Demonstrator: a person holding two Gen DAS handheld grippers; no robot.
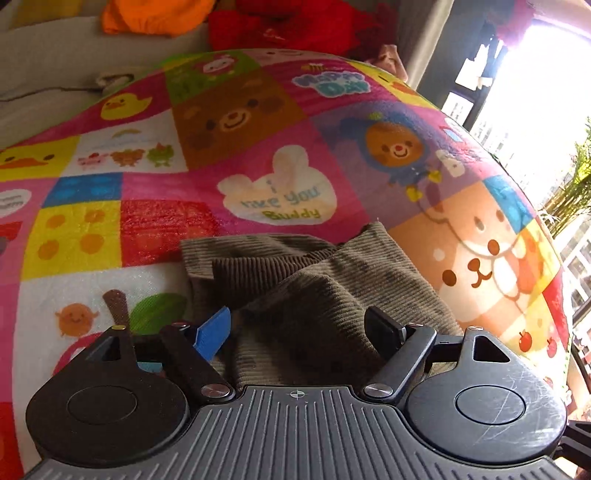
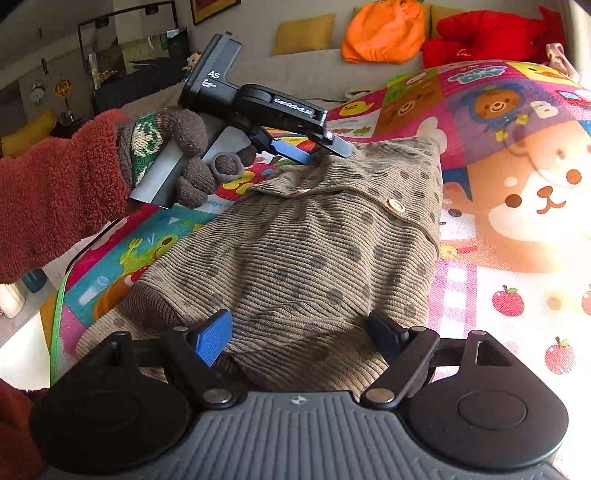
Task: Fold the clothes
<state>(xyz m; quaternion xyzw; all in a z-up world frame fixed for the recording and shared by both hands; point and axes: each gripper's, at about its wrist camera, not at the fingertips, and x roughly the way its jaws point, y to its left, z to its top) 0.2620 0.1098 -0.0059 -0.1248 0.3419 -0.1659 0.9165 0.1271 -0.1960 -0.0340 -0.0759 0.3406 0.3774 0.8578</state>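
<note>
both grippers, left (image 1: 301,328) and right (image 2: 301,332), spread wide over brown corduroy garment (image 2: 314,240), nothing pinched

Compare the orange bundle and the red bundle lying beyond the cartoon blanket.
Colour: the orange bundle is bright orange, the red bundle deep red.
Shape: the orange bundle is a compact rounded heap, while the red bundle sprawls wider and lower.
Place: in the right wrist view the orange bundle lies left of the red bundle, which reaches nearer the blanket.
Shared: both are soft, crumpled and unfolded; what each is cannot be told.
</note>
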